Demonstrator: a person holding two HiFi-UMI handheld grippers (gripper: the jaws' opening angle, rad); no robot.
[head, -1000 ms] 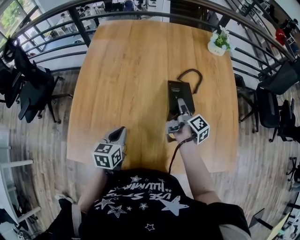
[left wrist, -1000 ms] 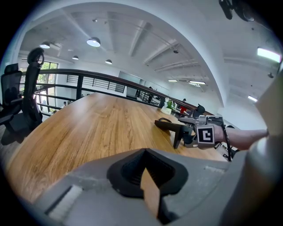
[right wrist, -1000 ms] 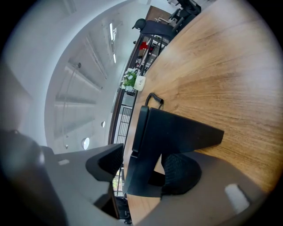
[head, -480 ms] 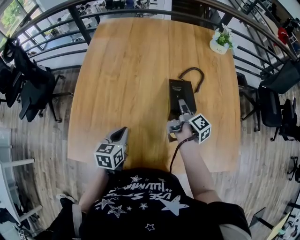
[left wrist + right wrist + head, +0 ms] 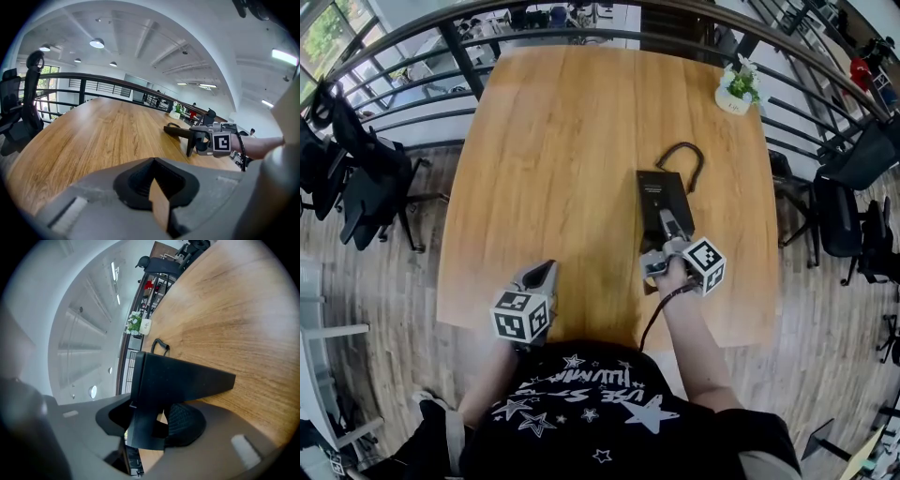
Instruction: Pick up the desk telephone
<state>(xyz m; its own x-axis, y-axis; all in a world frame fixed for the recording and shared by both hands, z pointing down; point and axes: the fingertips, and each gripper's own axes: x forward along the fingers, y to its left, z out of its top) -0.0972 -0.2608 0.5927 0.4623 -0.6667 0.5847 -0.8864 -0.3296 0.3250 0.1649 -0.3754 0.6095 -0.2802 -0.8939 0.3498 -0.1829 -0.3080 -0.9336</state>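
**A:** What are our right tongs [image 5: 154,420] doing?

**B:** We are clamping them on the near end of the desk telephone [image 5: 180,376]. Its black wedge body is filling the gap between the pads. We are probably taking it there because that end is lying closest to our reach.

**A:** And the left tongs [image 5: 157,199]?

**B:** We are holding those pinched to a narrow slit with nothing in them. They are hovering low over the near edge of the surface [image 5: 553,141], well apart from the telephone. One grip seems to be enough for this lift, so we are likely parking that side out of the way.

**A:** Where is the telephone sitting?

**B:** It is lying right of the middle of the surface, running lengthwise away from us. We cannot tell whether its near end is coming off the wood.

**A:** What is lying around it?

**B:** A dark cord [image 5: 684,150] is looping off its far end, and we are expecting it to trail as the telephone rises. A potted plant [image 5: 738,86] is standing at the far right corner, well apart. A railing [image 5: 412,94] and office chairs [image 5: 356,178] are ringing the surface. Nothing is standing over the telephone to block a lift.
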